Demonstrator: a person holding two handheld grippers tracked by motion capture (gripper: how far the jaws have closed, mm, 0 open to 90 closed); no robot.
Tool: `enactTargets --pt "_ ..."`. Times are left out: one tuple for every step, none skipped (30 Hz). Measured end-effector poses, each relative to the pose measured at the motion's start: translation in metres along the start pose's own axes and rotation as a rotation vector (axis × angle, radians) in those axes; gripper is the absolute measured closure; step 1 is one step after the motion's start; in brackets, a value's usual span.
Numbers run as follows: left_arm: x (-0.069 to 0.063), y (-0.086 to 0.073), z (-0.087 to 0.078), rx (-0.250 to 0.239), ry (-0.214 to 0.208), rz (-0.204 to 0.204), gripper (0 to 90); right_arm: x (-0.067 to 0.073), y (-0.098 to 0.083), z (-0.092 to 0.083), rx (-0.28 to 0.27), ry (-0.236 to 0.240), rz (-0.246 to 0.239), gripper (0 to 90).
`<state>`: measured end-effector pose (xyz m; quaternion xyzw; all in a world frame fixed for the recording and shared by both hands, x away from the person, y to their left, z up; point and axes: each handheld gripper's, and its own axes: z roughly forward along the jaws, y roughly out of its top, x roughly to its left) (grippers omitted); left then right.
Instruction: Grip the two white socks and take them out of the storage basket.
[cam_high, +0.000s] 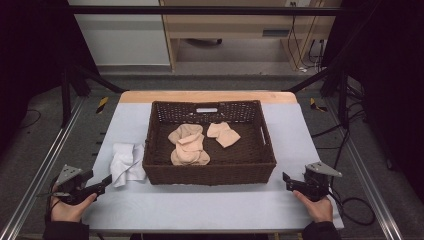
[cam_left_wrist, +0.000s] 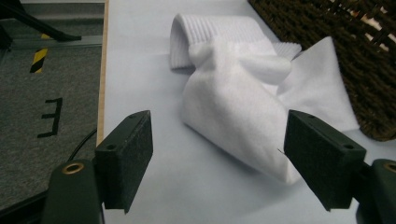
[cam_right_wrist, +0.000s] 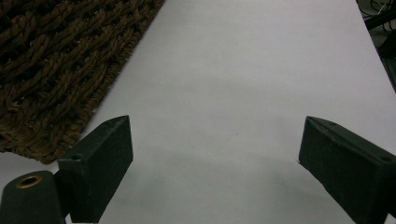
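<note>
The left hand-held gripper (cam_left_wrist: 217, 158) hangs low over the counter (cam_high: 200, 205) with jaws spread, pinching nothing. Just ahead of it lies a crumpled white sock (cam_left_wrist: 238, 98), its toe reaching between the pads. Past the sock stands a brown wicker basket (cam_high: 210, 172). The right hand-held gripper (cam_right_wrist: 215, 163) is spread too, with bare counter between its jaws.

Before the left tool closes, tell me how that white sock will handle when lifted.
The white sock lies crumpled and folded, so it will probably droop limply. It looks like thin knit, likely light. Its soft fabric should grip well between the left tool's open pads.
</note>
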<state>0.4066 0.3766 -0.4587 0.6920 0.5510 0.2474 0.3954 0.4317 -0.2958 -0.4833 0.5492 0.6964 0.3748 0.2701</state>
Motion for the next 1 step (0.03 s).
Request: enactTargets --pt "0.0002 -0.0003 -0.0001 -0.001 -0.001 0.000 23.2 0.0001 0.0000 -0.0007 0.001 0.001 0.003 9.9"
